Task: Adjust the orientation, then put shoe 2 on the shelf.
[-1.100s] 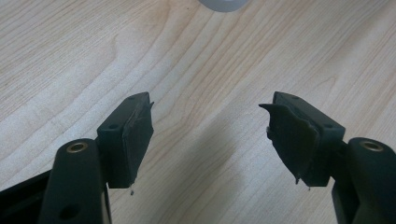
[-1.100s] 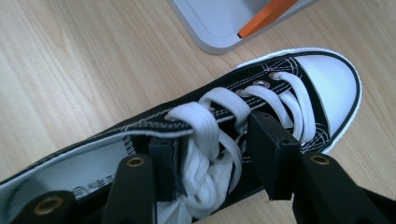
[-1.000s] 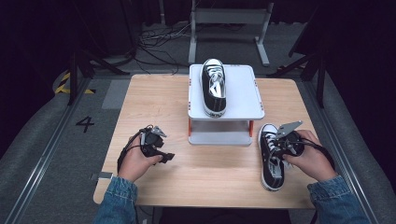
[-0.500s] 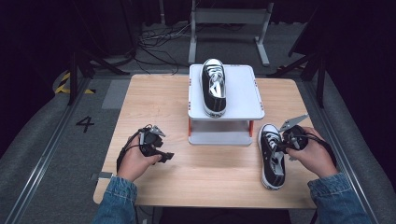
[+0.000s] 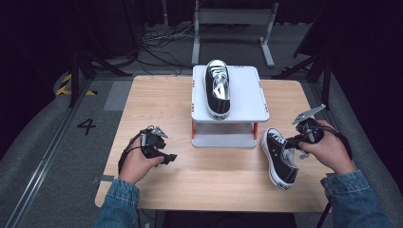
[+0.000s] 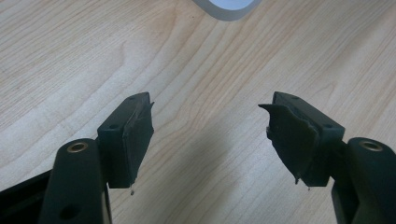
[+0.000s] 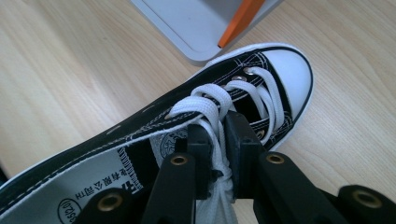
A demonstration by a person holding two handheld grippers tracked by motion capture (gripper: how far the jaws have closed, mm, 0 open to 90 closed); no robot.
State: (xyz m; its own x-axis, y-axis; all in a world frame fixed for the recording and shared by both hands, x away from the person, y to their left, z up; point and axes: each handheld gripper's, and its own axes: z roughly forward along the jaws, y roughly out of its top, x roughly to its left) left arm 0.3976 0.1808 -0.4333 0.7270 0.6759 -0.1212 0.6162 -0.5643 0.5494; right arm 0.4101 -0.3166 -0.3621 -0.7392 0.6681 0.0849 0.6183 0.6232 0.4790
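At table's right: right gripper (image 5: pixel 293 141) closed on sneaker (image 5: pixel 279 157) laces (toe lifted).

Black sneaker (image 7: pixel 187 116) with white laces, white shelf (image 5: pixel 247 90), pale wood table (image 5: pixel 152 95)

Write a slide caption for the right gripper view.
Right gripper clamped on the tongue and laces of a black sneaker beside the grey stand.

Dark room – grey floor (image 5: pixel 43 156) (numeral 4 (image 5: pixel 86 126)), cables (image 5: pixel 161 40).
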